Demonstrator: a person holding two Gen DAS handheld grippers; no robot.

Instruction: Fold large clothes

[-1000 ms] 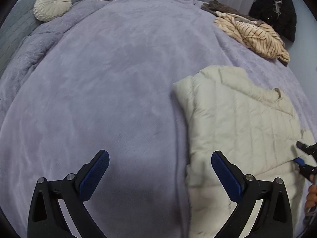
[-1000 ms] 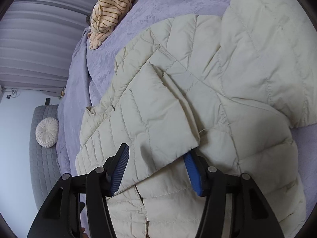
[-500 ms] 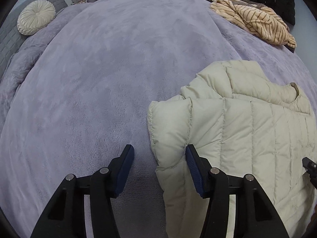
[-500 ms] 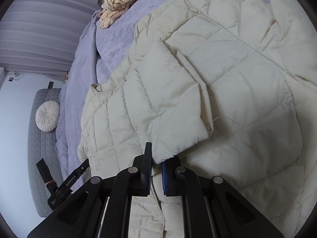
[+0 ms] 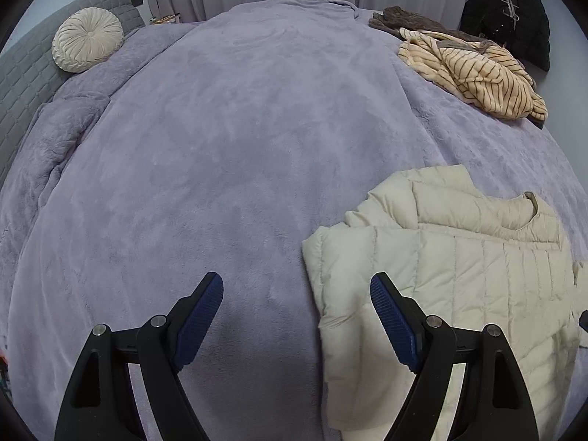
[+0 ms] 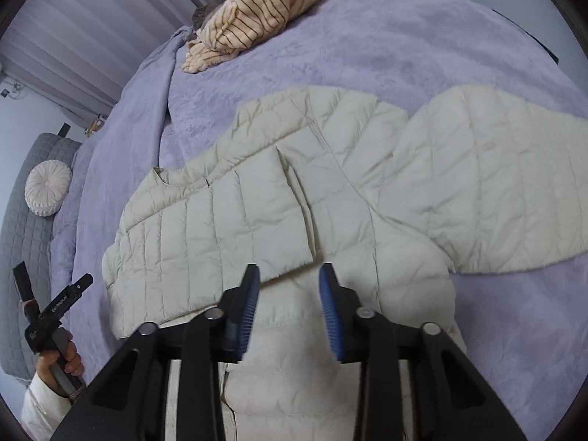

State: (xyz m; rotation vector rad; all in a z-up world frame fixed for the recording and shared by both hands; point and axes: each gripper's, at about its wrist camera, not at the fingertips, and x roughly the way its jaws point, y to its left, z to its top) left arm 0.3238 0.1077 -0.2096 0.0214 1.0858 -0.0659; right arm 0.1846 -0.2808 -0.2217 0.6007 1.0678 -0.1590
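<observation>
A cream quilted puffer jacket (image 5: 459, 279) lies on the purple bed cover, one sleeve folded flat across its chest (image 6: 228, 220), the other sleeve spread out to the side (image 6: 488, 191). My left gripper (image 5: 296, 301) is open and empty, hovering over the cover at the jacket's folded edge. My right gripper (image 6: 288, 281) is open and empty, just above the cuff of the folded sleeve (image 6: 294, 264). The left gripper also shows in the right wrist view (image 6: 51, 312), held in a hand.
The purple bed cover (image 5: 220, 147) fills both views. A striped beige garment (image 5: 477, 73) lies on a brown one at the far side. A black coat (image 5: 514, 14) hangs behind. A round cream cushion (image 5: 86, 44) rests against the grey headboard (image 5: 22, 73).
Both grippers have opened and pulled back. The right one let go of the sleeve cuff, now flat on the chest. The left one released the jacket's folded edge.
</observation>
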